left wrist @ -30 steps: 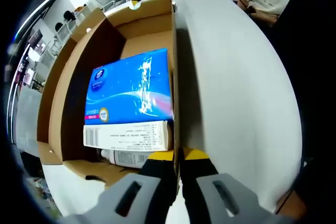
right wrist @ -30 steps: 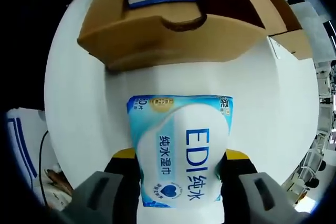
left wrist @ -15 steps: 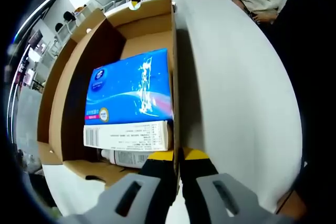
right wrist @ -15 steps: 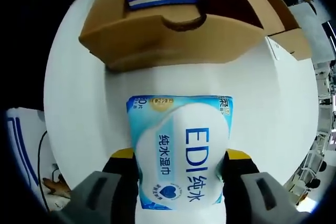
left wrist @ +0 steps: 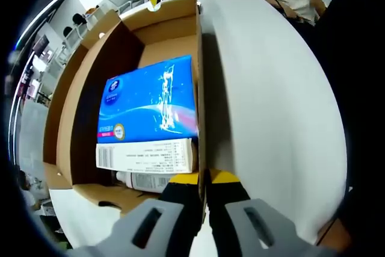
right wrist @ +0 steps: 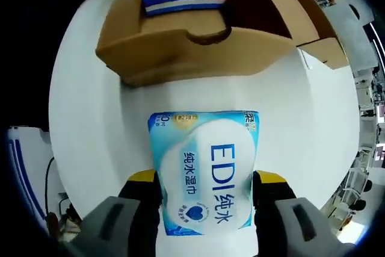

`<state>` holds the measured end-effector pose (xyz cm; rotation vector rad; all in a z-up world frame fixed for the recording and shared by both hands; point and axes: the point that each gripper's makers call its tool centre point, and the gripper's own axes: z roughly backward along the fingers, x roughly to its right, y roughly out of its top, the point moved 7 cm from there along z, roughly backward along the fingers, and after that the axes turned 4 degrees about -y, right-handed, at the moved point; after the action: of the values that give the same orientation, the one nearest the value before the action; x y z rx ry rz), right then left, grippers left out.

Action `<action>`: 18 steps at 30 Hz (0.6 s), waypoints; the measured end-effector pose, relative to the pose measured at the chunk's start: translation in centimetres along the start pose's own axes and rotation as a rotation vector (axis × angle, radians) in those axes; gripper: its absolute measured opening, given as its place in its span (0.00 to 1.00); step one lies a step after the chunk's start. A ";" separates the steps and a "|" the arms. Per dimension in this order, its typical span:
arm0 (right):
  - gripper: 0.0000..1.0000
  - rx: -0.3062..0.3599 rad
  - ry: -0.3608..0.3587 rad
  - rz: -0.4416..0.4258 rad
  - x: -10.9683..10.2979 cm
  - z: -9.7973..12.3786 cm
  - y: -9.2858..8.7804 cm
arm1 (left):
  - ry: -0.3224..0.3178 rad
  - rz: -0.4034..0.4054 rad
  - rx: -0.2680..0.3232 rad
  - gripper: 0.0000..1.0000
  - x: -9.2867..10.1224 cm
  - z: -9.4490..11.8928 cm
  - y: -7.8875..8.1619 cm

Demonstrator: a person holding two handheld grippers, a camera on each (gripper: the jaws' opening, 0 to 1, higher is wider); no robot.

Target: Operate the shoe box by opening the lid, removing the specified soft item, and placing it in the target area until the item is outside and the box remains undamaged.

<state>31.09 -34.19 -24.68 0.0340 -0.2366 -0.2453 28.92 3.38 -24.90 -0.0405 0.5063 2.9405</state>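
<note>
Lying open on the white worktop [left wrist: 271,100], a brown corrugated shoe box [left wrist: 78,94] with matte inner walls and a half-moon finger notch cut in its near end wall, as seen from the right gripper view. Inside, in the left gripper view, a glossy blue tissue pack [left wrist: 150,103], rectangular and soft-sided, filling most of the floor, with a white barcoded side panel toward the camera and a second white printed item [left wrist: 141,180] tucked just below it. Pinching the box's thin right-hand side wall, the left gripper [left wrist: 203,194], its black-and-yellow jaws pressed together on the cardboard edge. Outside the box, in the right gripper view, a pale blue and white wet wipes pack [right wrist: 204,170], smooth plastic with a rounded white label panel and blue lettering, lying over the worktop just short of the box's notched end. Clamped on the wipes pack from both sides, the right gripper [right wrist: 204,200], yellow-tipped jaws touching its edges.
</note>
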 end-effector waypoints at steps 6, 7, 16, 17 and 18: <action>0.63 0.028 -0.055 -0.076 0.3 1.9 0.4 | 0.005 -0.007 -0.005 0.02 0.0 0.0 0.0; 0.64 0.033 -0.061 -0.091 0.3 2.1 0.6 | 0.004 -0.007 -0.005 0.02 0.0 0.0 0.0; 0.57 0.223 -0.146 -0.322 1.5 6.1 4.3 | 0.006 -0.008 -0.002 0.02 0.0 0.0 -0.1; 0.56 0.244 -0.156 -0.340 1.7 6.5 4.7 | 0.007 -0.008 -0.002 0.02 0.0 0.0 -0.1; 0.56 0.258 -0.155 -0.354 1.8 6.8 5.0 | 0.007 -0.008 -0.002 0.02 0.0 0.0 -0.1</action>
<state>32.34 -29.80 -17.39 0.3155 -0.4157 -0.5694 28.96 3.48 -24.93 -0.0524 0.5037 2.9339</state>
